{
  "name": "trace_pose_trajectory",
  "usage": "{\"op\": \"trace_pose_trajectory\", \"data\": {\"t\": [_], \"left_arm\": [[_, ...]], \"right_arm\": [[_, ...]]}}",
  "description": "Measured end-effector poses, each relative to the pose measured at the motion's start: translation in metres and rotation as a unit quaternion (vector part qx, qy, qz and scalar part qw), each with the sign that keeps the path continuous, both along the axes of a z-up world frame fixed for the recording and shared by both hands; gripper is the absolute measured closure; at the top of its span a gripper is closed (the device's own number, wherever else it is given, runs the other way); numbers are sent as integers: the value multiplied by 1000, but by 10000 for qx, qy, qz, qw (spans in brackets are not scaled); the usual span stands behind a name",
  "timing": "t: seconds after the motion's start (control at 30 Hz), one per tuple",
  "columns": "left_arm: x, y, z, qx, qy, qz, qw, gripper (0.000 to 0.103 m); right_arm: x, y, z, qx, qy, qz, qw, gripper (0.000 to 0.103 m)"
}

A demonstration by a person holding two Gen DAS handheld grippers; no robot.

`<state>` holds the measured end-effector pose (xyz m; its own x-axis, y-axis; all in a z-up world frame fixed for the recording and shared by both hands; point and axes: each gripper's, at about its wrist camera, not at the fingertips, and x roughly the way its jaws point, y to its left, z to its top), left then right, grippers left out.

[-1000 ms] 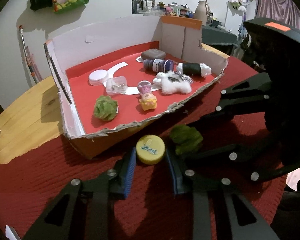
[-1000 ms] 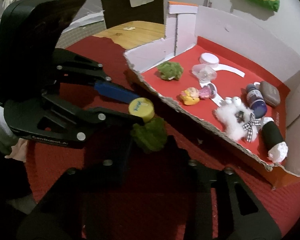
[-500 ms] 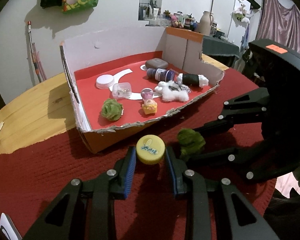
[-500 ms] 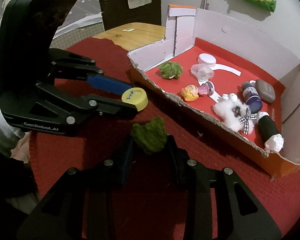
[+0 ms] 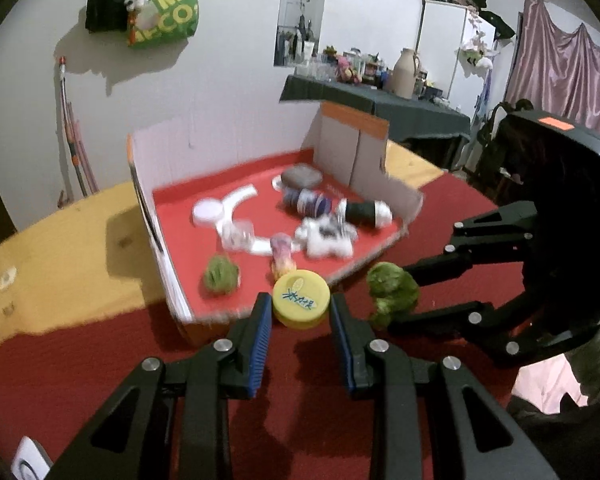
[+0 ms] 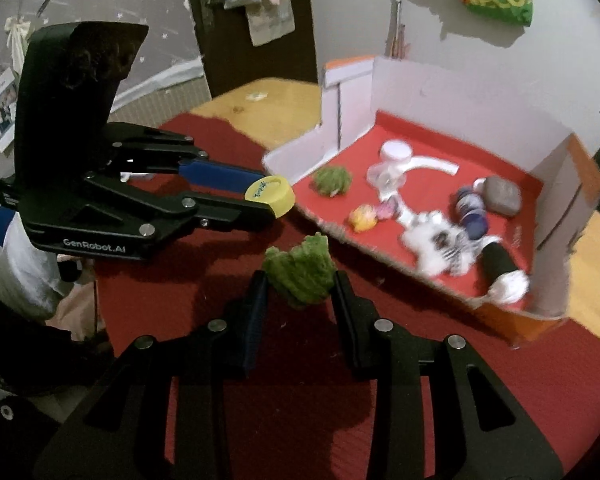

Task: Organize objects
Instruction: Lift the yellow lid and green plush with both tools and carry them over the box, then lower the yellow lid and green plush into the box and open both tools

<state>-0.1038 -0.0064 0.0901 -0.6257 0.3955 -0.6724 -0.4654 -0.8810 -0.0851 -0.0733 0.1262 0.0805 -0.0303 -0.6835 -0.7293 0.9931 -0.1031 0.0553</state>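
Observation:
My left gripper (image 5: 300,312) is shut on a yellow cap (image 5: 301,298) and holds it in the air just before the near rim of the cardboard box (image 5: 172,280). The cap also shows in the right wrist view (image 6: 270,195). My right gripper (image 6: 299,280) is shut on a green fuzzy ball (image 6: 300,271), held above the red cloth to the right of the cap; the ball also shows in the left wrist view (image 5: 392,292). The red-floored box (image 6: 420,120) holds another green ball (image 6: 333,179), a white lid (image 6: 396,151) and several small toys.
A red cloth (image 5: 80,360) covers the near part of the round wooden table (image 5: 60,248). In the box lie a dark bottle (image 5: 308,202), a grey case (image 5: 301,176) and a white fluffy toy (image 5: 326,238). A green bag (image 5: 162,12) hangs on the wall.
Both grippers have risen from the cloth with their objects, so the box looks lower and farther. The cap and the green ball have stayed gripped.

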Motion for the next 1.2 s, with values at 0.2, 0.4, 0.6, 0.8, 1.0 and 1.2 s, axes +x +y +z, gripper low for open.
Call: {"op": "trace_pose_trajectory", "data": {"t": [0.2, 0.4, 0.6, 0.8, 1.0, 1.2], "left_arm": [[-38, 13, 21, -121, 68, 82, 9999, 72], [-88, 27, 14, -146, -178, 151, 9996, 72], [-128, 36, -4, -152, -501, 194, 9984, 72], [-155, 44, -20, -295, -779, 234, 9962, 72], [-174, 43, -37, -372, -1023, 302, 9936, 72], [-182, 39, -47, -348, -1205, 385, 9914, 72]], "right_arm": [[-27, -8, 26, -62, 108, -304, 9995, 72], [-72, -31, 40, 85, 215, -751, 9969, 72], [-119, -72, 32, 446, 122, -1154, 9922, 72], [-154, -113, 9, 950, 2, -1349, 9863, 72], [-175, -133, -6, 1265, -178, -1428, 9815, 72], [-182, -142, -13, 1458, -248, -1332, 9800, 72]]}}
